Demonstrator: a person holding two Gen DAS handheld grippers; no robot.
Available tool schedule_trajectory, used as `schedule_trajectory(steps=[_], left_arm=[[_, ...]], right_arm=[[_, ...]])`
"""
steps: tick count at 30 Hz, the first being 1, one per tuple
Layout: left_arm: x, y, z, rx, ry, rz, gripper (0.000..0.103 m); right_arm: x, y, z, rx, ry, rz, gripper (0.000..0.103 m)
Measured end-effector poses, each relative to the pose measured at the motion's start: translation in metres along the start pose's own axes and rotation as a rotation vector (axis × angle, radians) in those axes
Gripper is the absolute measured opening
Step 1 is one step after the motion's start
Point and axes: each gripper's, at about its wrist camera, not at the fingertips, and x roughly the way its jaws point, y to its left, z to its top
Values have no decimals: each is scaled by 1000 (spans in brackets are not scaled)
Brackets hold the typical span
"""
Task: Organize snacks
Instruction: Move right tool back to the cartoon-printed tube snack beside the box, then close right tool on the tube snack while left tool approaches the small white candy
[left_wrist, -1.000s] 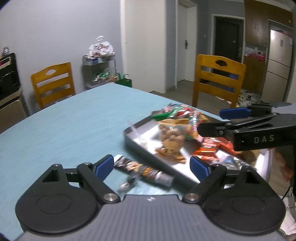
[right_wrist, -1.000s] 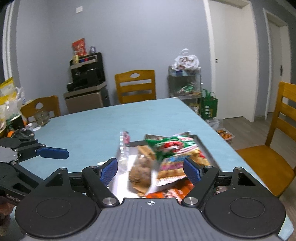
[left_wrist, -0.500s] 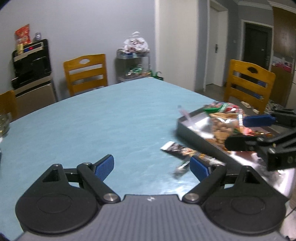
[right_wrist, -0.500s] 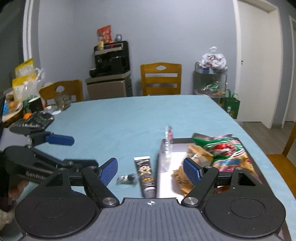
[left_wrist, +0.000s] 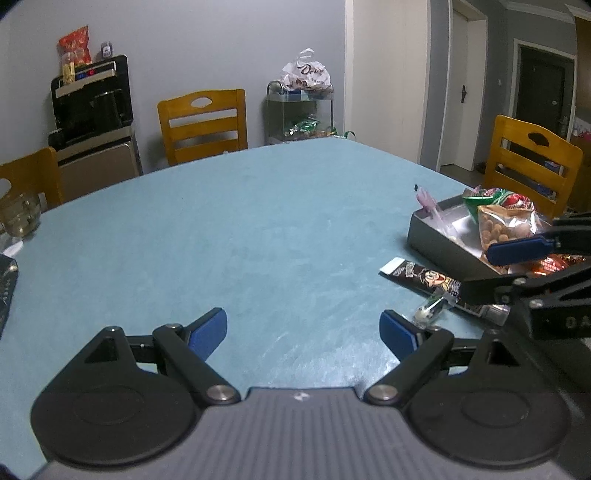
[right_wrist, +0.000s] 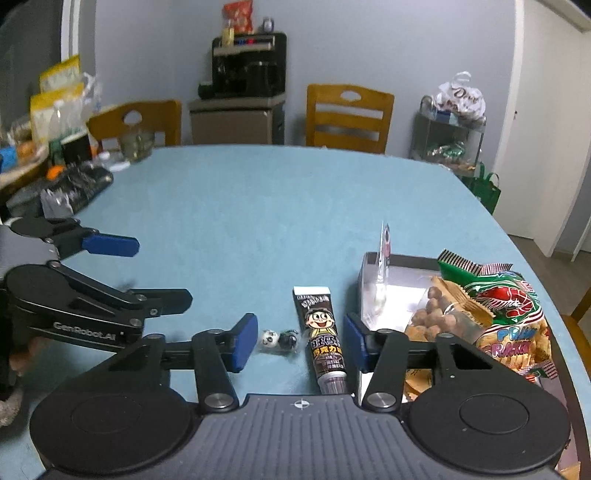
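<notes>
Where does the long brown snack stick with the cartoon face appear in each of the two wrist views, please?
Left wrist view: the snack stick lies at right on the table, before the grey tray.
Right wrist view: low centre, between the closing right gripper pads, untouched.
Shared landmark: the tray.

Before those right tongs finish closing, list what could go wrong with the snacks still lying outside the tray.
1. The right tongs are closing with both the small wrapped candy and the long brown snack stick between the pads; they may pinch both or neither.
2. The stick lies right beside the tray wall, so a pad could catch it.
3. The left tongs, open, hover close by; the two could collide.
</notes>
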Motion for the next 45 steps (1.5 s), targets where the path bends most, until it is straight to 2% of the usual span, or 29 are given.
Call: schedule_trajectory(steps=[4,12,22,25,29,37,45], left_arm=[[5,-1,-3,4,7,-12,91],[5,3,-2,-14,1,-43,91],[1,4,-4,-16,-1,-56,91],[1,5,-5,-17,0,-57,91],[2,4,-4,-18,2,-60,91],[2,2,-5,-18,-2,-64,91],[0,2,-6,-15,-8,-68,91]], right_arm=[[13,5,0,-21,47,-32,43],[31,13,-4,-91,105,-78,37],[42,23,-6,-177,126,-119,36],[43,23,-6,-181,131,-110,36],[38,23,-5,-158,140,-50,31],[47,25,-6,-136,146,-97,31],[55,23,1,-84,174,-109,31]])
